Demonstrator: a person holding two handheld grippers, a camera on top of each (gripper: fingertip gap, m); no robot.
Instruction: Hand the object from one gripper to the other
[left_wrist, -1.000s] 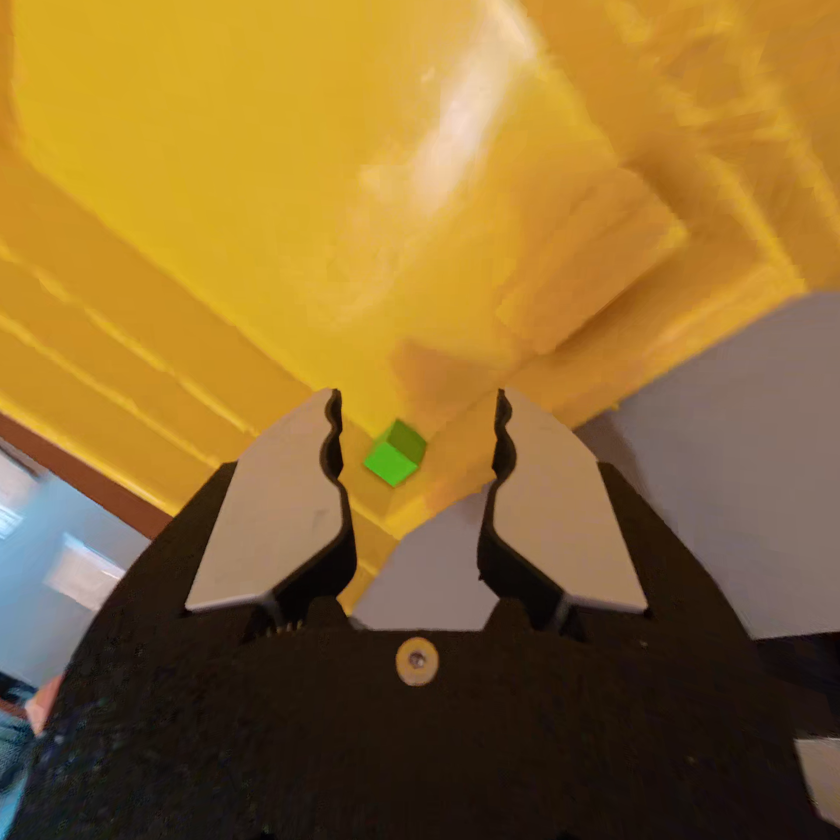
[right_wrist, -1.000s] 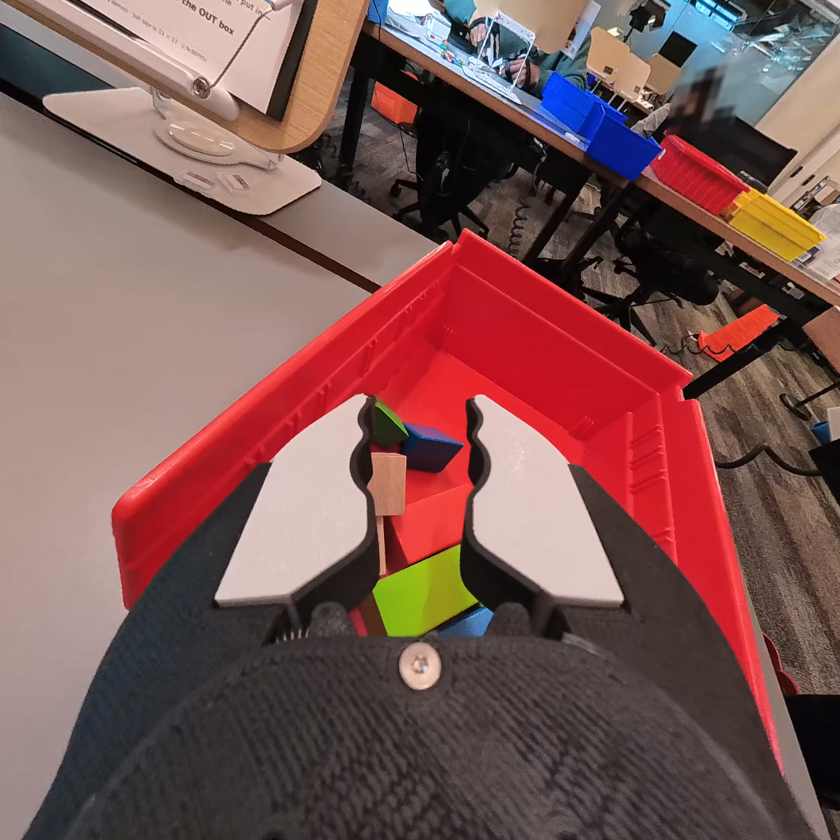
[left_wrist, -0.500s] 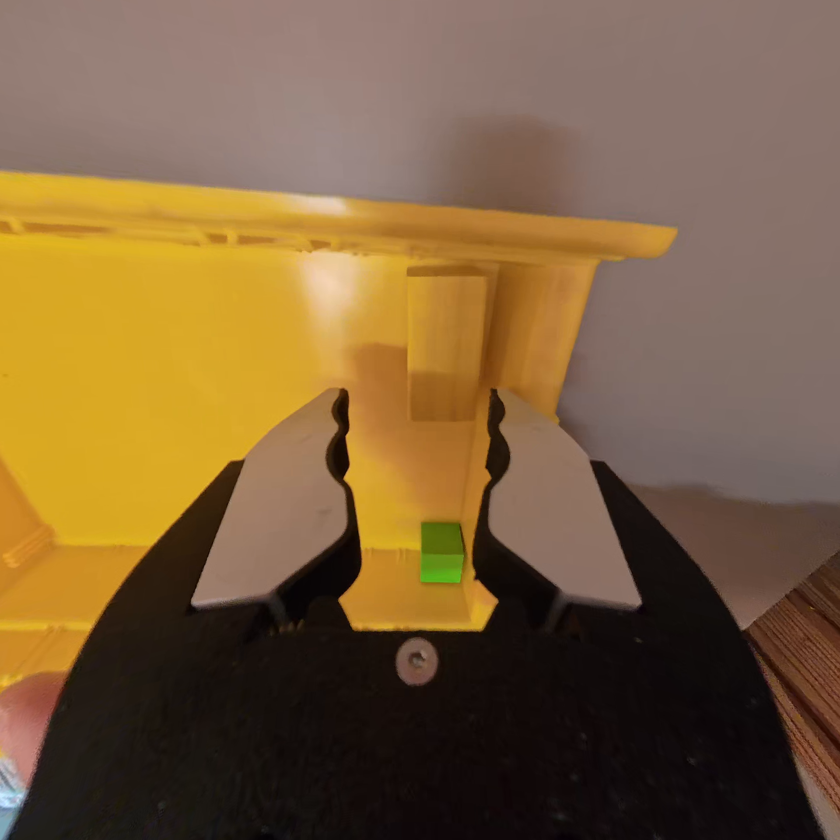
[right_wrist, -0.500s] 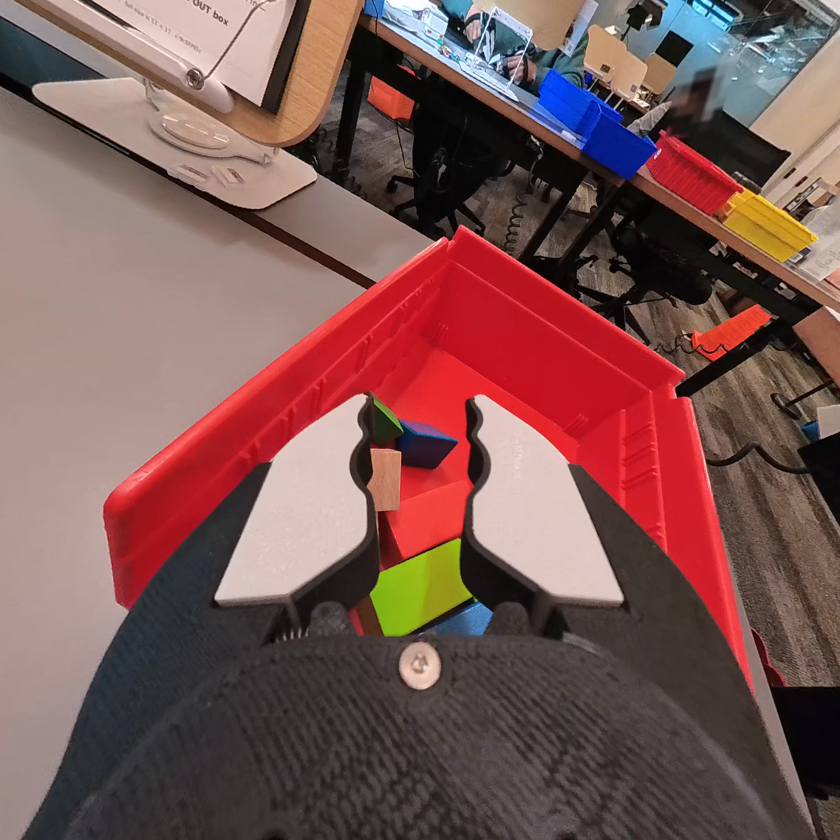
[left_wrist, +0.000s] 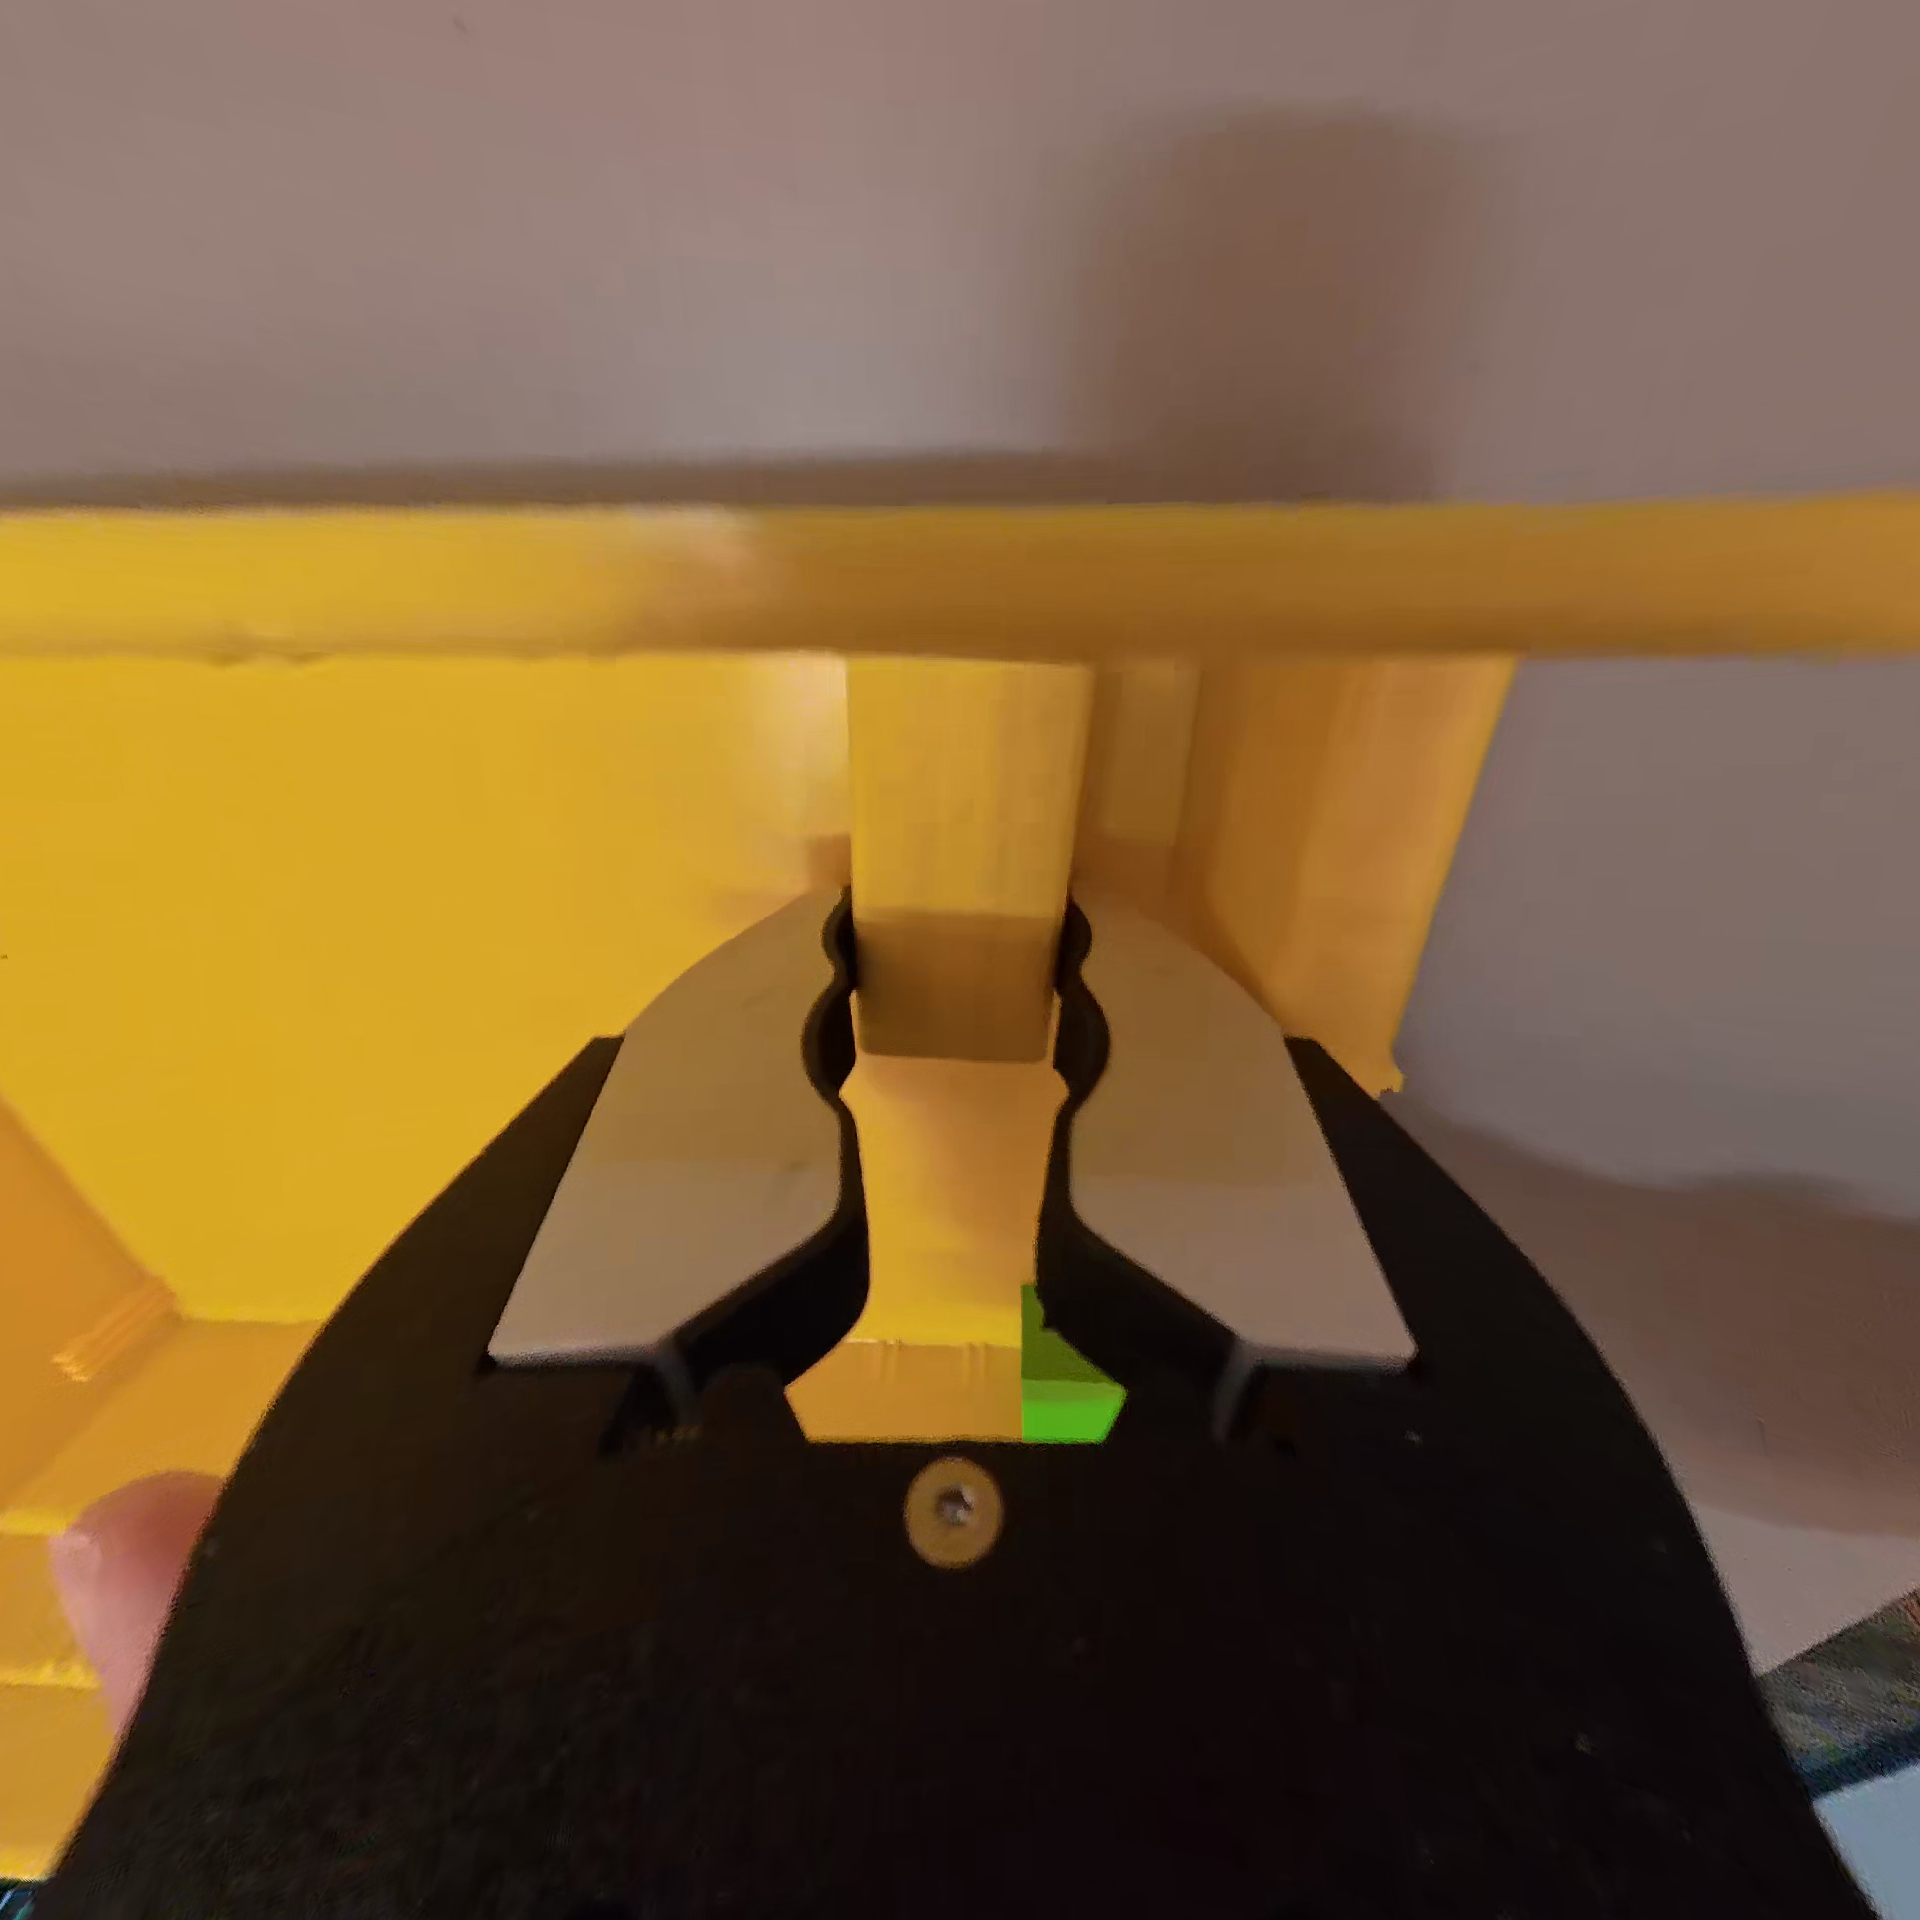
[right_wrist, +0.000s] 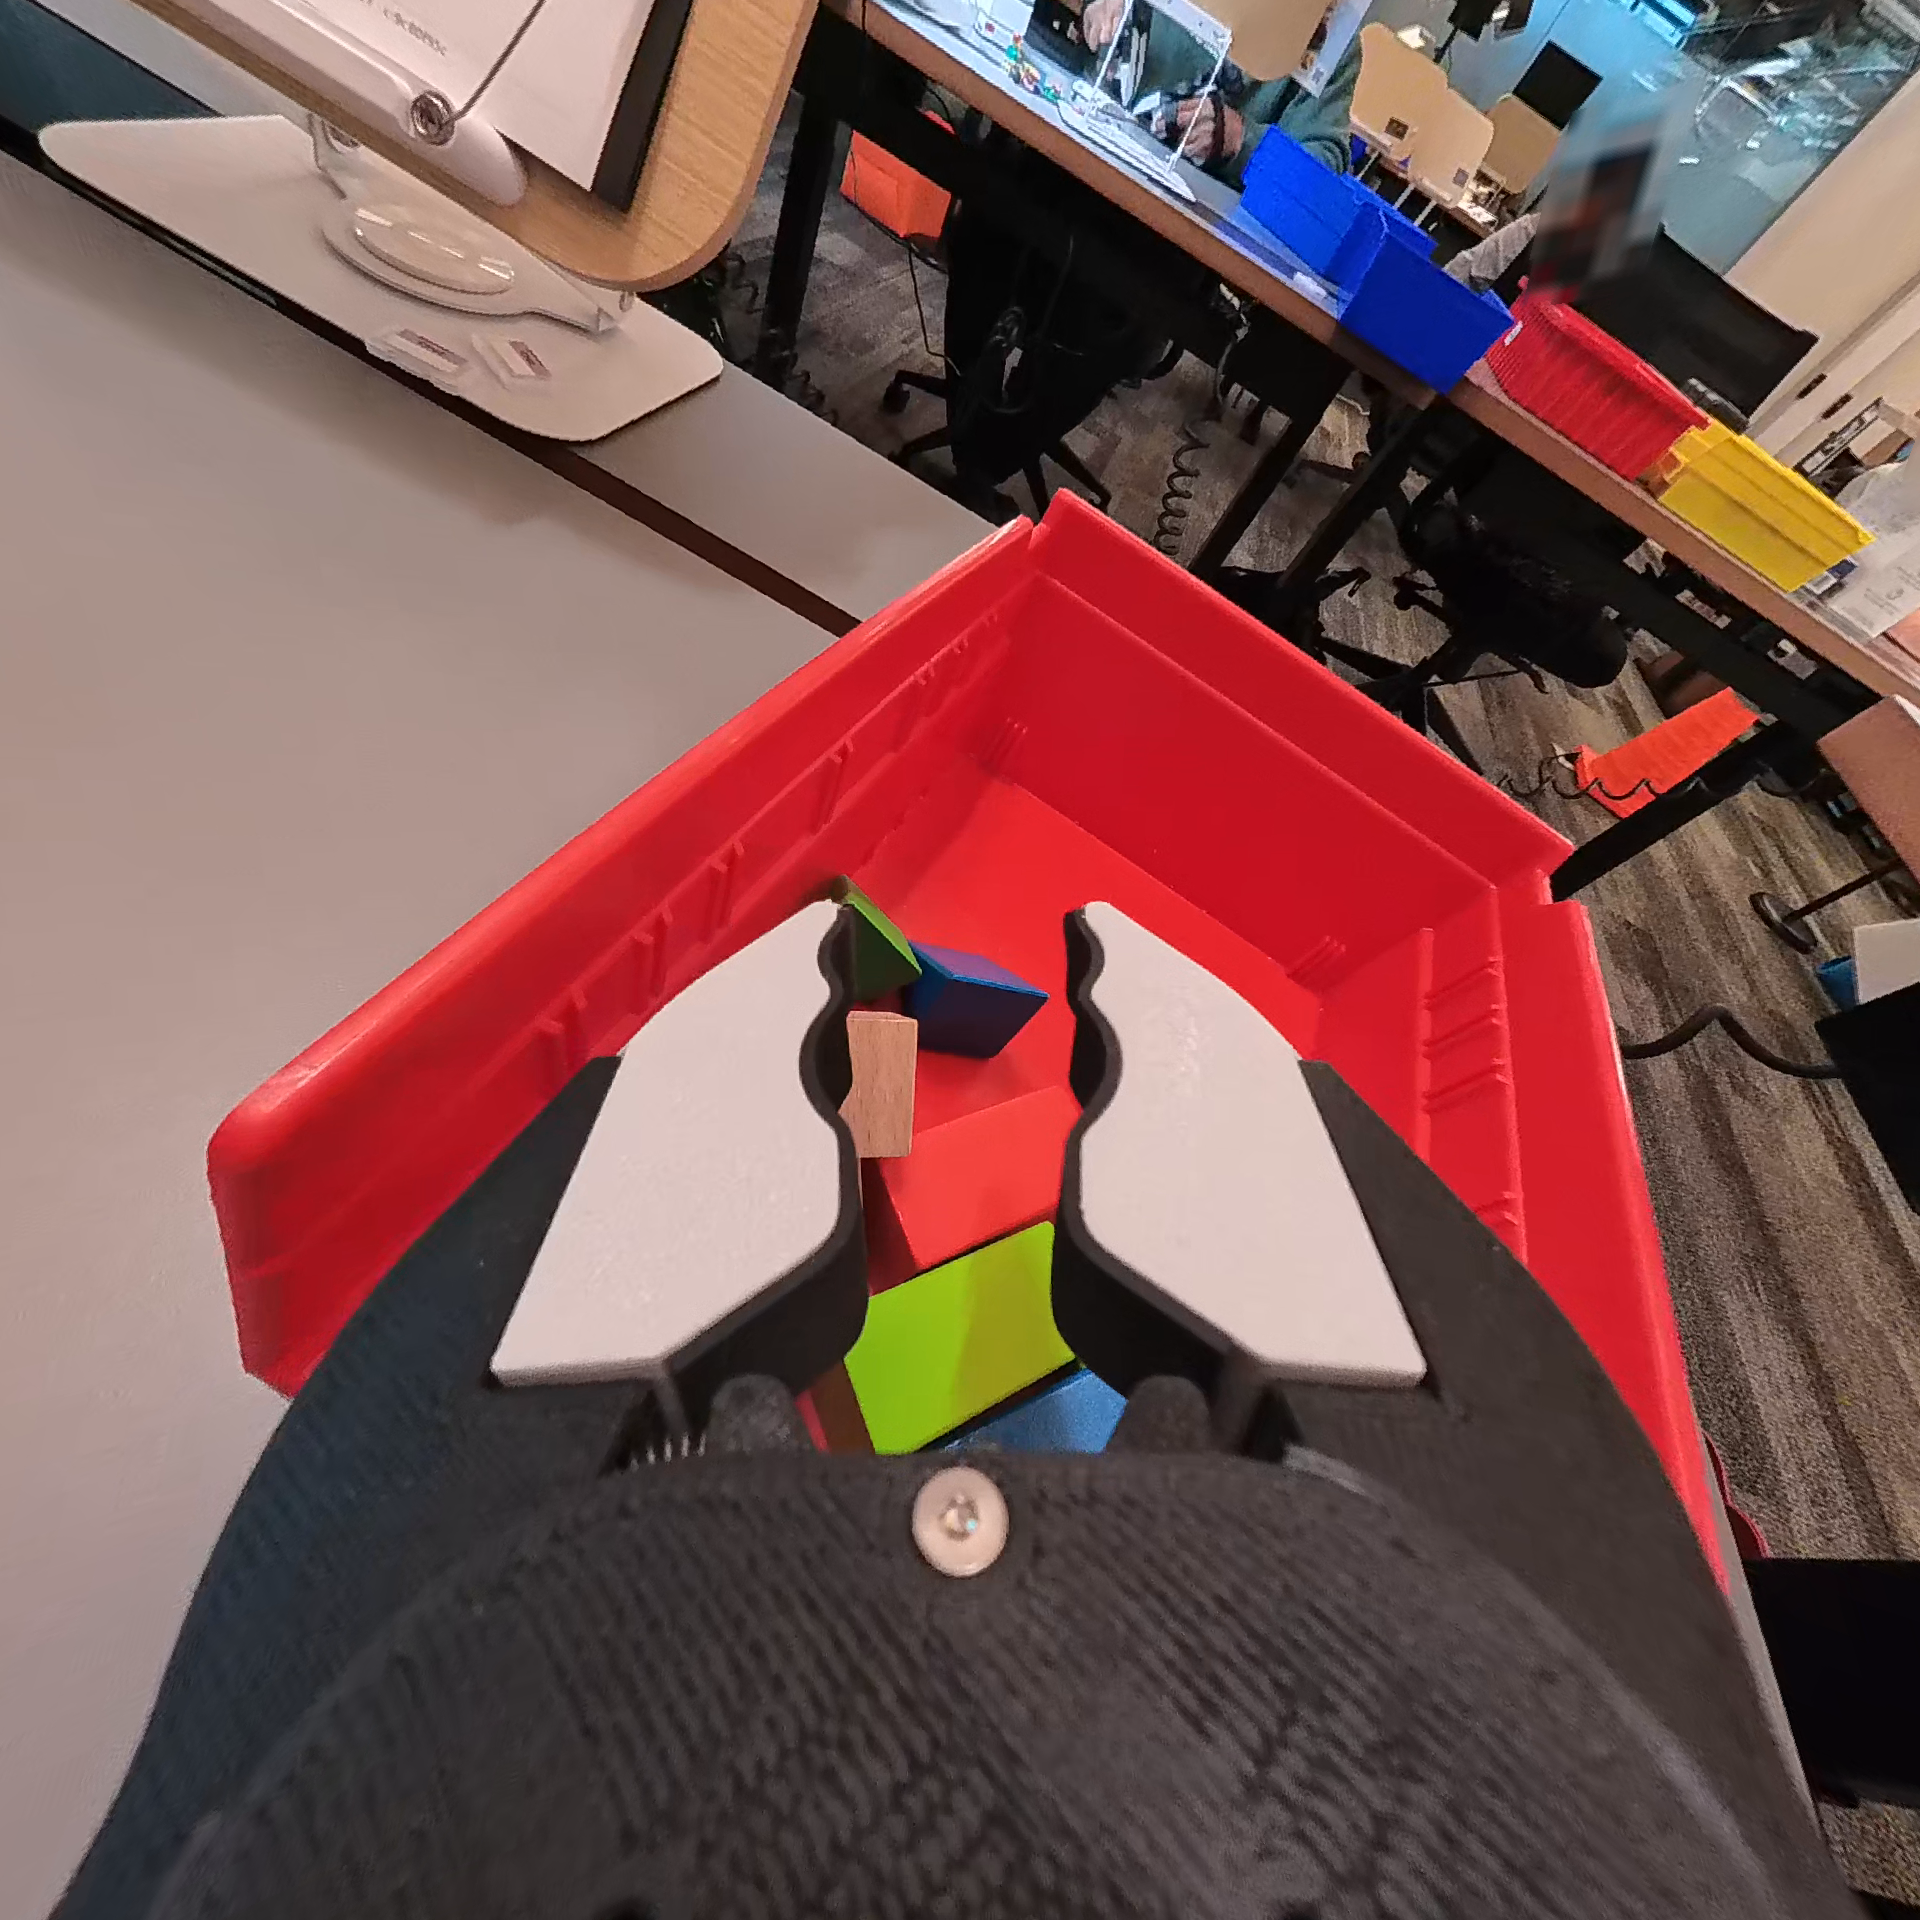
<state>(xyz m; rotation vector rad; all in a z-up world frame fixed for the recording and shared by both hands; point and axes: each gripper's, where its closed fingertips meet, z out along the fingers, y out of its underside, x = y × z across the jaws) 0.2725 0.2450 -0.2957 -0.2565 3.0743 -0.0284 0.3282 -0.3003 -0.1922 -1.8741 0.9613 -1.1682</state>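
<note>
In the left wrist view my left gripper (left_wrist: 956, 935) is inside a yellow bin (left_wrist: 416, 935). Its fingertips are shut on the sides of an upright yellowish wooden block (left_wrist: 961, 831) that stands against the bin's far wall under the rim. A small green cube (left_wrist: 1065, 1392) lies on the bin floor by my right finger's base. In the right wrist view my right gripper (right_wrist: 956, 935) hangs open and empty over a red bin (right_wrist: 1247, 790). That bin holds a plain wooden block (right_wrist: 881, 1086), a blue block (right_wrist: 971, 1003), a green wedge (right_wrist: 878, 951), a red block (right_wrist: 966, 1174) and a lime block (right_wrist: 956, 1340).
Both bins stand on a grey table (right_wrist: 312, 727). A white stand holding a sheet (right_wrist: 436, 208) is at the table's far left. A person's finger (left_wrist: 104, 1600) shows at the left gripper's side. Behind are other tables with blue (right_wrist: 1371, 260), red and yellow bins.
My left gripper moved forward past the green cube to the upright block, and its jaws narrowed onto the block's sides. My right gripper stayed open over the red bin, almost still.
</note>
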